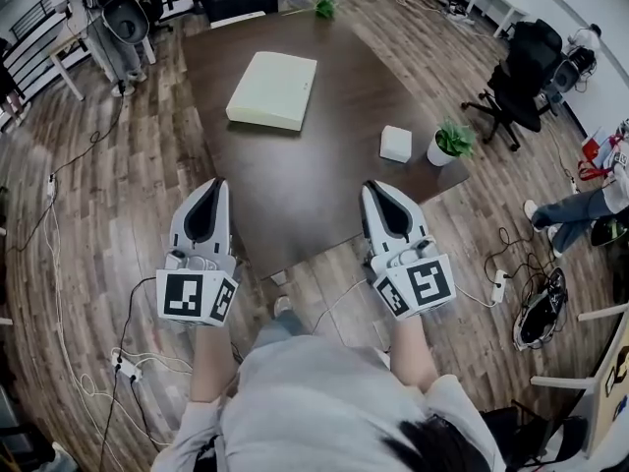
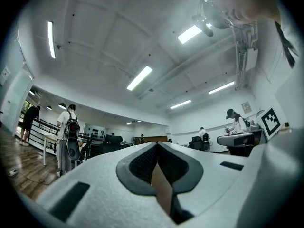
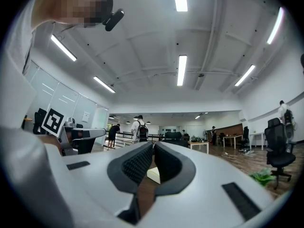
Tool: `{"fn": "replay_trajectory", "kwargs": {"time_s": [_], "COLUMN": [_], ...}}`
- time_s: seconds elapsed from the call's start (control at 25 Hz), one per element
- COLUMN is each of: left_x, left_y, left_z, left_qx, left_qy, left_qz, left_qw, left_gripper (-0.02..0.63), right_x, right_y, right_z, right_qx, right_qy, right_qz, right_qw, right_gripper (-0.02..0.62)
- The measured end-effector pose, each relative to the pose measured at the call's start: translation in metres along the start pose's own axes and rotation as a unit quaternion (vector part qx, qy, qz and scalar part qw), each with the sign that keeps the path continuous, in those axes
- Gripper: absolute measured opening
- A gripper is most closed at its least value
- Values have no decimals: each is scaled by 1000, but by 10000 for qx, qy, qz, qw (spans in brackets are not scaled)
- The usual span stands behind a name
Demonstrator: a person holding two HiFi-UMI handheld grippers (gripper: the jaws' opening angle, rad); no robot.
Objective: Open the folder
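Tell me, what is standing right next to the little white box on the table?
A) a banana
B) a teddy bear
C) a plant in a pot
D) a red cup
C: in the head view a small green potted plant stands just beside the white box, near the edge of the dark table.

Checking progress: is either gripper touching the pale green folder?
No, the left gripper and right gripper are well short of the pale green folder.
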State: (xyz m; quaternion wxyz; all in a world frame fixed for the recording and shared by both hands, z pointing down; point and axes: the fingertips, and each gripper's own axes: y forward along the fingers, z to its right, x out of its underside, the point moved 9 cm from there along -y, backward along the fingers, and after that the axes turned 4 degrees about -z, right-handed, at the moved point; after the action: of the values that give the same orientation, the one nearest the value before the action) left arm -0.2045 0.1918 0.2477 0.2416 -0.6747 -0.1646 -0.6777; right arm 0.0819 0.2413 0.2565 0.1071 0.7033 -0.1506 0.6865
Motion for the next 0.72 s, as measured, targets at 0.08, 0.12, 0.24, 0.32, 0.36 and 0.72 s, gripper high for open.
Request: {"fn": "replay_trajectory", "kwargs": {"time_s": [0.08,0.12,0.24,0.32,0.36,0.72], "left_x": [1,2,3,4,4,18], "left_y": [15,22,42,53,58,89], "left_z": [-14,-21,-42,-58,-66,-118], "left_qx": [22,32,82,123,139,180], "left_qy": [14,19,60,96,109,195], "left_qz": [-23,-26,-19,-2,12,34], "left_qw": [10000,10000,9999,9999,9998,9996], "left_gripper": [8,8,8,8,8,8], "right_x": [0,0,0,-1,-1,6], "right_y": [20,29,58,76,84,133], "right_z": [3,4,7,7,7,5], "right_qx": [2,5,43,92,120,305], "right_qy": [-8,-13,-29,-40,-44,-98], "right_qz": [-1,4,48,95,117,141], "right_qw": [10000,10000,10000,9999,9998,9994], "right_gripper": [18,18,18,18,18,18]}}
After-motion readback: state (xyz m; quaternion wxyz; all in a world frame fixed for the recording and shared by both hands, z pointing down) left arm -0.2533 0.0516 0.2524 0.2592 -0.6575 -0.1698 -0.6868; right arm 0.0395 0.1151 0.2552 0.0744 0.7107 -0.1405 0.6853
